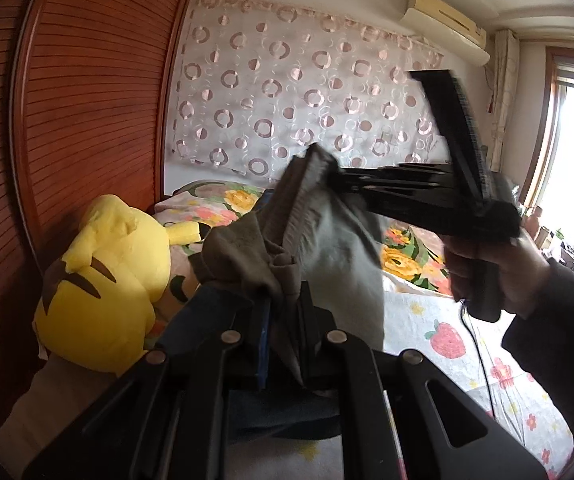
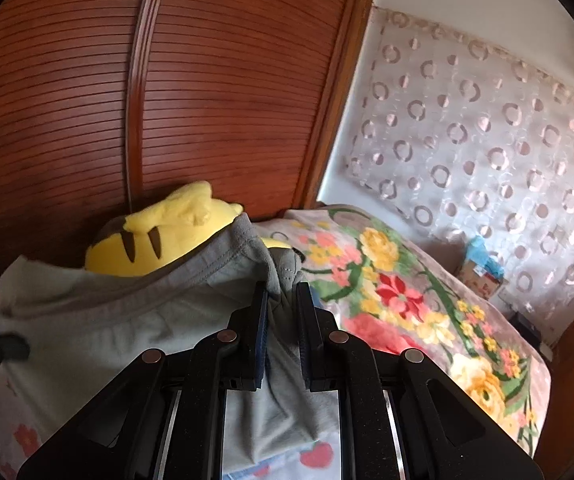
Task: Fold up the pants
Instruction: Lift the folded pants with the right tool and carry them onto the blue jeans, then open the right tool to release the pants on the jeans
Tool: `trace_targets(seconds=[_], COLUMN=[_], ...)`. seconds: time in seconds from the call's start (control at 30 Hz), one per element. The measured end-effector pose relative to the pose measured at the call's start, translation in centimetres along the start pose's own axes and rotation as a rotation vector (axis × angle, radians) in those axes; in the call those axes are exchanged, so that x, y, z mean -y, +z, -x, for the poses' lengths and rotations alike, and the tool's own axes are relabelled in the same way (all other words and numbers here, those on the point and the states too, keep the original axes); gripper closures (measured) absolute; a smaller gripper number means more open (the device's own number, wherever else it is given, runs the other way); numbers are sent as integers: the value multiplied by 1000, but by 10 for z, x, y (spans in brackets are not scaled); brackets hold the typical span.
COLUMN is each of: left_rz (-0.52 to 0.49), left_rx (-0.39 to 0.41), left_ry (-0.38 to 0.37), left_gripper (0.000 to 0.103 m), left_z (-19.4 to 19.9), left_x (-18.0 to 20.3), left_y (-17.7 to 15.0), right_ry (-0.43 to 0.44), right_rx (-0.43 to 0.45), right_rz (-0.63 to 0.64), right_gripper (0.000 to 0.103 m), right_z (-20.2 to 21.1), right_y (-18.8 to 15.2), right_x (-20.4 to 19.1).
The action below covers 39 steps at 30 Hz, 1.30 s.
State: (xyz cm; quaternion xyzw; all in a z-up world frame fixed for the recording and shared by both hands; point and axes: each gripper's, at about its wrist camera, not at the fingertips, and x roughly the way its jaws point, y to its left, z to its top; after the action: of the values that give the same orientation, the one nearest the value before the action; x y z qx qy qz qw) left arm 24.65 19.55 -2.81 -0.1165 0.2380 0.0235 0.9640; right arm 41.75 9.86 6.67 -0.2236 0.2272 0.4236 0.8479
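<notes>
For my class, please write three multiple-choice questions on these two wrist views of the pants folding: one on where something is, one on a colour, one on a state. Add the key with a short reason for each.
1. Where does the yellow plush toy lie?
A. against the wooden wardrobe
B. on the window sill
C. on top of the air conditioner

2. What colour are the pants?
A. red
B. grey
C. white

3. How do the left gripper and the right gripper stand?
A. both open, away from the cloth
B. only the left pinches cloth
C. both closed on the pants

Key: 1 A, the toy rests on the bed beside the slatted doors. 2 B, the fabric is grey in both views. 3 C, cloth is pinched between each pair of fingers.
</notes>
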Motion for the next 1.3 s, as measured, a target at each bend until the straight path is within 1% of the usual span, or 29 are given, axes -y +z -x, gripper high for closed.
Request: trace_targets(seconds=[0.13, 0.27, 0.3, 0.33, 0.4, 0.47, 0.5, 0.53, 0.57, 0.6, 0.67, 0.7, 0.73, 0.83, 0.9, 1.07, 1.13, 1.23, 1.3], left_rz=[-6, 3, 4, 5, 5, -14, -23, -30, -35, -41, -51, -54, -56, -71, -81, -93, -86, -87, -98], left_rx=[-4, -25, -27, -29, -35, -31, -27, -27, -31, -37, -43, -43, -39, -32, -36, -108, -142, -180, -183], left_ry=[21, 35, 37, 39, 47, 47, 53, 55, 51, 46, 45, 43, 42, 47, 54, 111, 121, 127, 136], left_gripper=[94, 92, 90, 89, 88, 83, 78, 71, 68, 62, 59, 54, 51, 50, 49, 49, 49, 49, 49], left_z=[-2, -5, -5, -4, -5, -3, -2, -2, -2, -3, -4, -4, -4, -3, -5, -23, -32, -40, -39], left_x=[-1, -7, -9, -9, -10, -9, -8, -8, -8, -7, -6, -5, -4, -1, 0, -8, -12, -17, -17], left_y=[0, -2, -2, -2, -2, -1, 0, 0, 1, 2, 5, 6, 7, 11, 11, 0, -5, -14, -17], right_ry=[8, 1, 5, 4, -10, -4, 0, 3, 12, 22, 51, 82, 91, 117, 116, 80, 77, 62, 49], right_rx=[-26, -38, -34, -29, -12, 2, 10, 15, 17, 14, 1, -15, -23, -58, -77, -118, -122, -130, -126], right_rz=[11, -23, -37, -55, -89, -117, -127, -136, -146, -154, -171, -184, -187, -196, -206, -246, -260, -283, -290], right_gripper=[92, 92, 88, 81, 76, 75, 75, 75, 75, 75, 75, 75, 75, 75, 75, 75, 75, 75, 75], right_z=[-16, -21, -19, -17, -11, -4, 1, 5, 8, 10, 11, 10, 8, 1, -4, -18, -20, -16, -7], right_y=[4, 3, 3, 2, 3, 2, 0, -2, -5, -7, -14, -19, -22, -33, -38, -53, -58, -60, -57], right_x=[-10, -10, -8, -5, -1, 4, 7, 9, 11, 13, 15, 16, 16, 16, 17, 28, 31, 33, 31])
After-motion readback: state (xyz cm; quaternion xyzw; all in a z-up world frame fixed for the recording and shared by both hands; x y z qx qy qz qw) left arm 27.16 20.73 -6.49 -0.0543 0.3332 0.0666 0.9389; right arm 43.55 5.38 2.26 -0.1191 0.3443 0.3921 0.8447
